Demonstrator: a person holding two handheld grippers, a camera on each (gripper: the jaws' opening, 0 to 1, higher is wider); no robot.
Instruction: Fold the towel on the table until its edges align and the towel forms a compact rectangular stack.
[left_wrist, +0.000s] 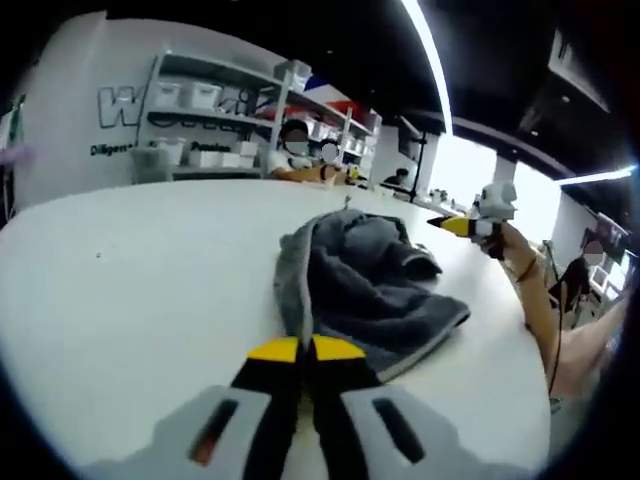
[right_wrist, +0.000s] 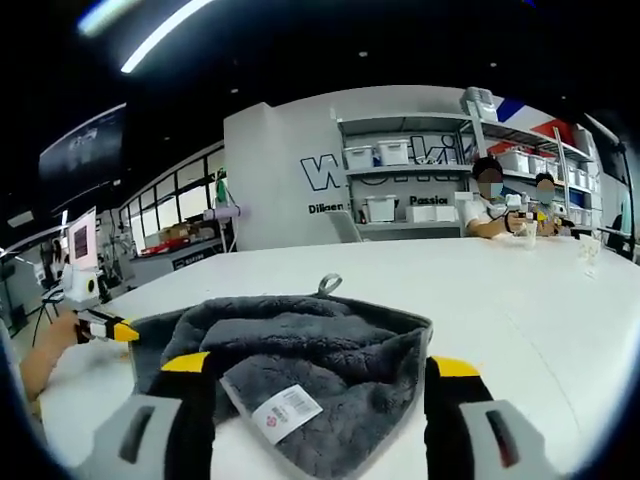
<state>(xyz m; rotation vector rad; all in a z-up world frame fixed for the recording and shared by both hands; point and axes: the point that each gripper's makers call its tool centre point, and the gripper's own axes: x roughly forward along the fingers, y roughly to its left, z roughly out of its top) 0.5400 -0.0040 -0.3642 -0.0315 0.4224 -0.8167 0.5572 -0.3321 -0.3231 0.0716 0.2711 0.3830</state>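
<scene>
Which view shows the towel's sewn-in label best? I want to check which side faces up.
The right gripper view: the white label lies close and facing the camera on the grey towel, between that tool's jaws. In the left gripper view the towel is a rumpled heap, with no label visible.

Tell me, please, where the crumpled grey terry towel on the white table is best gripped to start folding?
Probably the near hemmed corner of the grey terry towel, by the white label, coming in low over the white table. That edge lies flat and thin between the right gripper's open jaws, while the middle is bunched.
</scene>
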